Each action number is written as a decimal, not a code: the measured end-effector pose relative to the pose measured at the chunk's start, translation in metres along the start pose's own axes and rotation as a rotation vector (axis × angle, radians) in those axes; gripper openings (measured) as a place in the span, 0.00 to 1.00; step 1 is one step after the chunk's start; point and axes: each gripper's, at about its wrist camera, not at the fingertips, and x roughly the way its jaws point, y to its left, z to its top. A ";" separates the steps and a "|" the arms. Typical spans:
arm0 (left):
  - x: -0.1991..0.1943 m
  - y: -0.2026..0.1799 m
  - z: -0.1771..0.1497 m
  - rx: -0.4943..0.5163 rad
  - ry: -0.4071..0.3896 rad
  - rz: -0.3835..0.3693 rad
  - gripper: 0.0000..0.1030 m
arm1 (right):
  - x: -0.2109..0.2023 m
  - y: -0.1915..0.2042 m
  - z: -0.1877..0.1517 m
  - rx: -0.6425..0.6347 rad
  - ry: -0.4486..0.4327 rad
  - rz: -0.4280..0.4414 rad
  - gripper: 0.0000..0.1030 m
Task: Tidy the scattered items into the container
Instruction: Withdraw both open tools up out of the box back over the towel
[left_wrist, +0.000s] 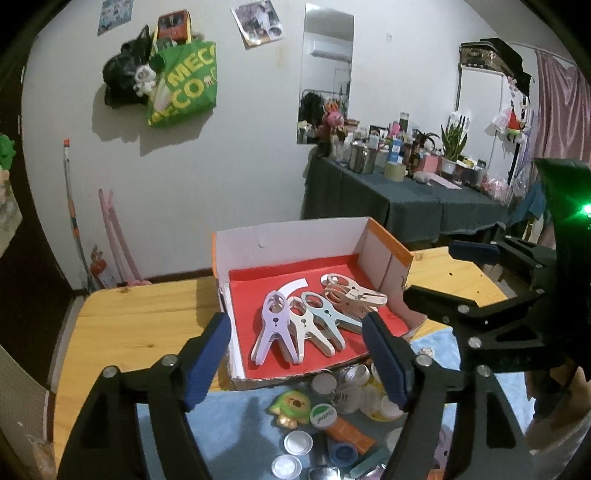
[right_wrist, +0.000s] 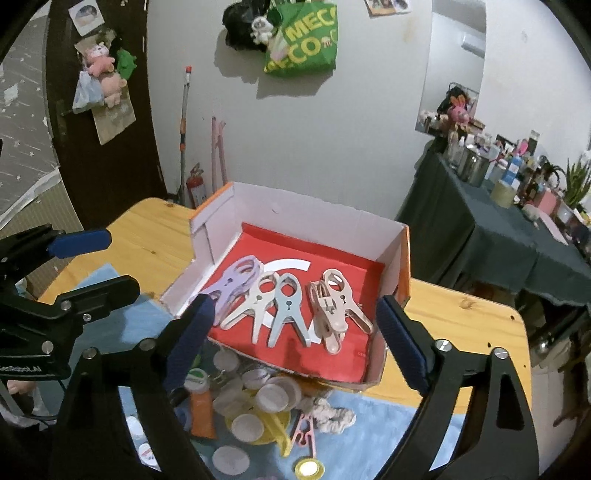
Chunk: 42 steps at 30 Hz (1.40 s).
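Both grippers hang low and close to the cameras, and both stand apart with nothing between the blue pads. Seen from the left wrist, the left gripper (left_wrist: 295, 354) sits over the near edge of the box (left_wrist: 288, 236), with the right gripper (left_wrist: 428, 273) off to its right. Seen from the right wrist, the right gripper (right_wrist: 295, 343) frames the same box, and the left gripper (right_wrist: 96, 262) shows at the far left. Inside the box, on its red floor, big clips (left_wrist: 306, 321) lie side by side — purple, cream, blue and pink (right_wrist: 340, 306). They look neatly lined up, likely so that more can fit. Just near the box, on a blue cloth (right_wrist: 369, 435), many small things are still scattered: round lids (right_wrist: 273, 398), an orange tube (right_wrist: 202, 413), a small pink clip (right_wrist: 306, 432) and a green toy (left_wrist: 290, 404). So the job looks only partly done — the empty jaws seem ready to pick from that pile next.
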 end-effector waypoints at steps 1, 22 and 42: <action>-0.005 0.000 -0.001 0.000 -0.008 0.001 0.75 | -0.004 0.002 -0.001 -0.001 -0.004 0.001 0.88; -0.037 -0.011 -0.082 -0.058 -0.013 0.068 1.00 | -0.063 0.019 -0.082 0.101 -0.097 -0.040 0.88; 0.000 -0.016 -0.152 -0.093 0.003 0.148 1.00 | -0.016 0.008 -0.176 0.254 -0.079 -0.150 0.97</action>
